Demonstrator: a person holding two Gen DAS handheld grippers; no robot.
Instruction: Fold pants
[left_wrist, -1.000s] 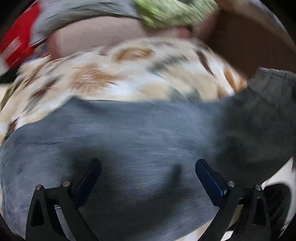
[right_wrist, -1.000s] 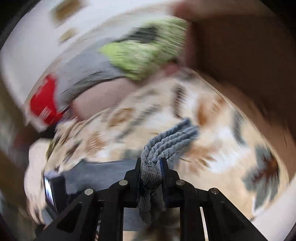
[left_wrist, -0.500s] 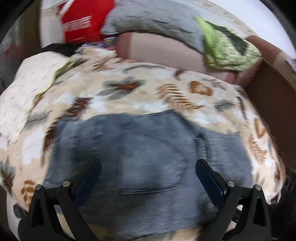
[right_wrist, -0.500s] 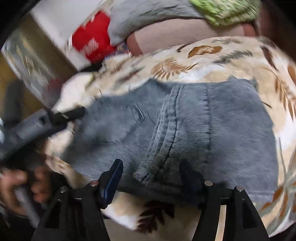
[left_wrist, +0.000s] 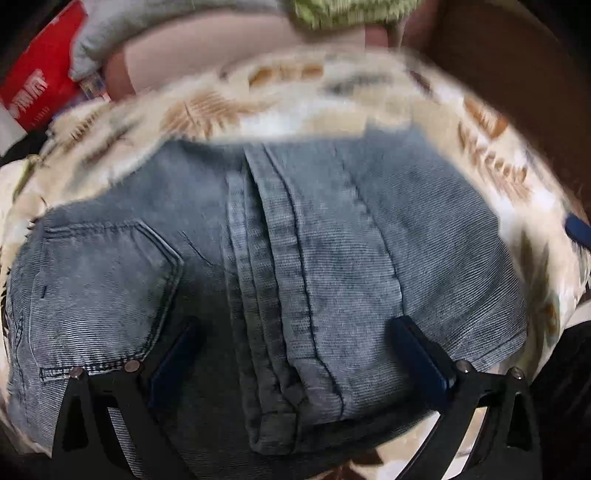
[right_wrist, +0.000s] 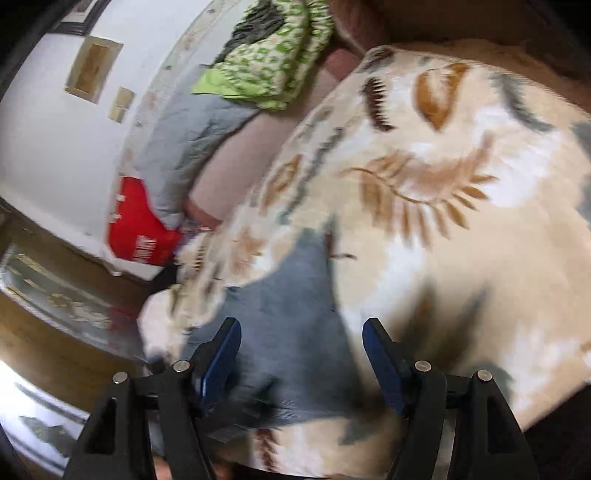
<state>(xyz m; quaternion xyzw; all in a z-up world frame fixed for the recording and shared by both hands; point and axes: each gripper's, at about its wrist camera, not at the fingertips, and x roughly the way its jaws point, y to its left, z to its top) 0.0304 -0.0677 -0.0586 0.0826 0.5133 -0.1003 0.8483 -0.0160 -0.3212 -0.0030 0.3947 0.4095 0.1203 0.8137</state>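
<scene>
Corduroy, grey-blue and finely ribbed: the folded pants (left_wrist: 288, 266) lie flat on a plush cream blanket printed with tan and grey leaf shapes (left_wrist: 491, 158), which covers a rounded, cushioned surface. From the left wrist view the fabric shows a stitched, five-sided patch pocket at the left, a thick bundle of doubled seams running down the middle, and a smoother panel at the right; the near edge ends in a blunt folded lip. The left gripper (left_wrist: 295, 365) hangs just over the near part of the pants with its black angular arms and dark blue flat pads spread wide, one pad over the pocket's lower corner, the other over the right panel; nothing is pinched between them, and whether the pads touch the cloth cannot be told. From the right wrist view the right gripper (right_wrist: 301, 354) points across the blanket's edge, its jaws opening, blue pads apart, with a blurred corner of the same grey-blue cloth (right_wrist: 295, 295) lying between and below them, not pressed by either pad. Beyond the blanket sit a soft pinkish-beige cushion (right_wrist: 240, 155), a quilted grey pillow (right_wrist: 184, 147), a crumpled lime-green patterned cloth (right_wrist: 273, 62) and a glossy red bag with white lettering (right_wrist: 136, 229), against a white wall (right_wrist: 44, 129). Much of both views is motion-smeared.
</scene>
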